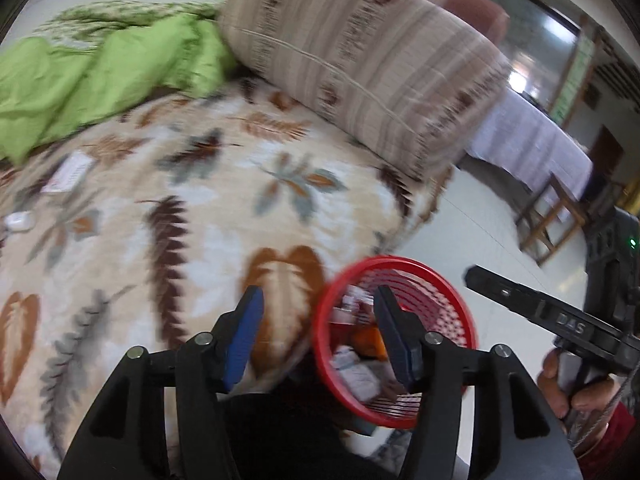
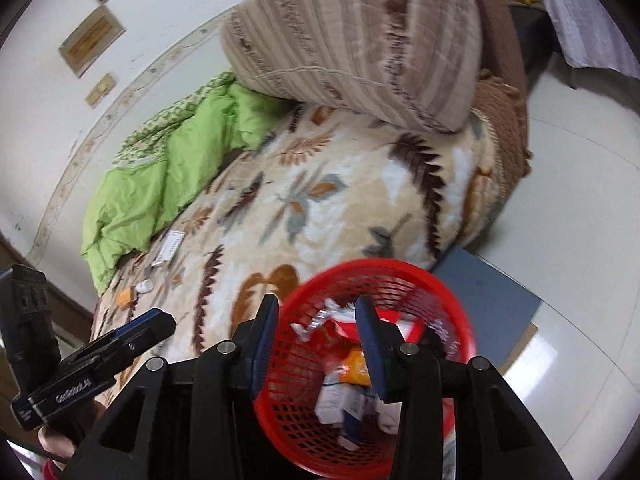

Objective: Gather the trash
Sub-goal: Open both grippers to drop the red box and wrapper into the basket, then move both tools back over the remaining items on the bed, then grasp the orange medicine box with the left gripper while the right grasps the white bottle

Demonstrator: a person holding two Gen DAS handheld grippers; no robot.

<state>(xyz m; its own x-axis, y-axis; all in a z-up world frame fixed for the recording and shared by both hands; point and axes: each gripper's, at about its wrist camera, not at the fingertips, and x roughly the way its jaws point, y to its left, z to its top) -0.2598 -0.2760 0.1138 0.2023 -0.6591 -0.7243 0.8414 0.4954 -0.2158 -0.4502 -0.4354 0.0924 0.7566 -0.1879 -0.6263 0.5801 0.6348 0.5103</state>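
Note:
A red mesh basket (image 1: 448, 312) (image 2: 404, 280) stands beside the bed and holds several wrappers and small boxes (image 2: 344, 396). My left gripper (image 1: 318, 336) is open and empty, its right finger over the basket rim. My right gripper (image 2: 316, 344) is open and empty above the basket; its left finger is outside the rim. More trash lies on the leaf-pattern blanket (image 1: 224, 216): a white card (image 1: 68, 172) (image 2: 170, 246), a small white piece (image 1: 18, 222) (image 2: 144, 287) and an orange scrap (image 2: 125, 298).
A green quilt (image 1: 100, 76) and a large striped pillow (image 1: 360, 68) lie at the far side of the bed. A blue mat (image 2: 484, 300) lies on the white floor by the basket. A covered table (image 1: 532, 140) and a wooden stool (image 1: 552, 220) stand at right.

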